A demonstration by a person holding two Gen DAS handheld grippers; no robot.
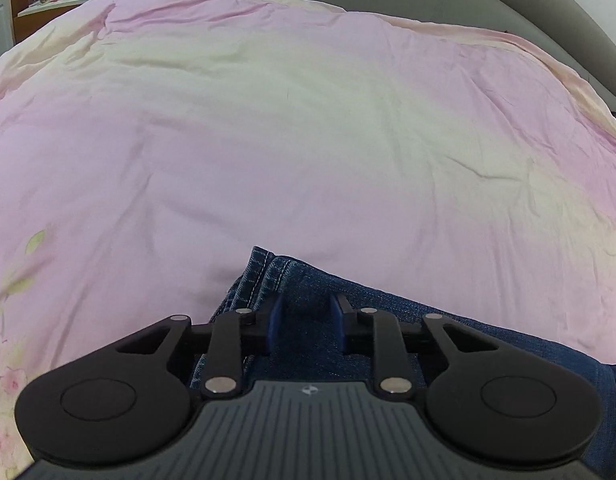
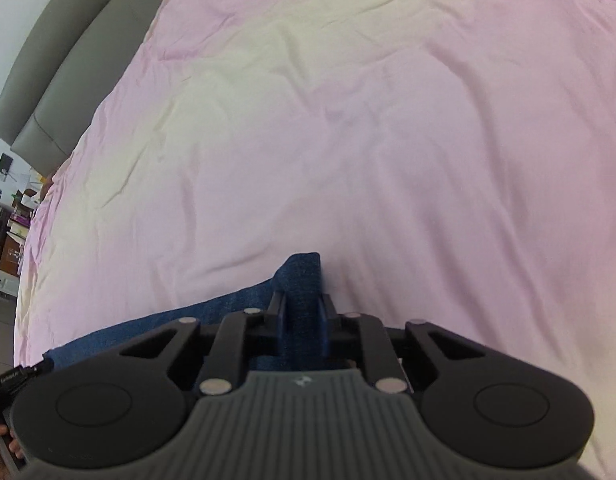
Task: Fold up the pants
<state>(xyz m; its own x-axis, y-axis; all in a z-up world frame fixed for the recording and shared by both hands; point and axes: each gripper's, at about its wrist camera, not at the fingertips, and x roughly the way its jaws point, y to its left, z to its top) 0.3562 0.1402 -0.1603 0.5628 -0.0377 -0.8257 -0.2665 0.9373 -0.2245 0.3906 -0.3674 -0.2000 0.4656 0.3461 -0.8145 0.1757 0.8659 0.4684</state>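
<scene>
Left gripper (image 1: 308, 320): my fingers were closed on a bunched fold of the pants (image 1: 387, 320), denim filling the gap between the pads, stitched seam edge just ahead. Right gripper (image 2: 304, 320): fingers pinched tight on a narrow denim fold sticking up past the tips. Pants lay on the pink bed sheet (image 1: 268, 140). No containers I could make out.

Both my wrist cams sit close behind my jaws, tilted down over the bed (image 1: 308, 140); both share the pants (image 1: 308, 280).
</scene>
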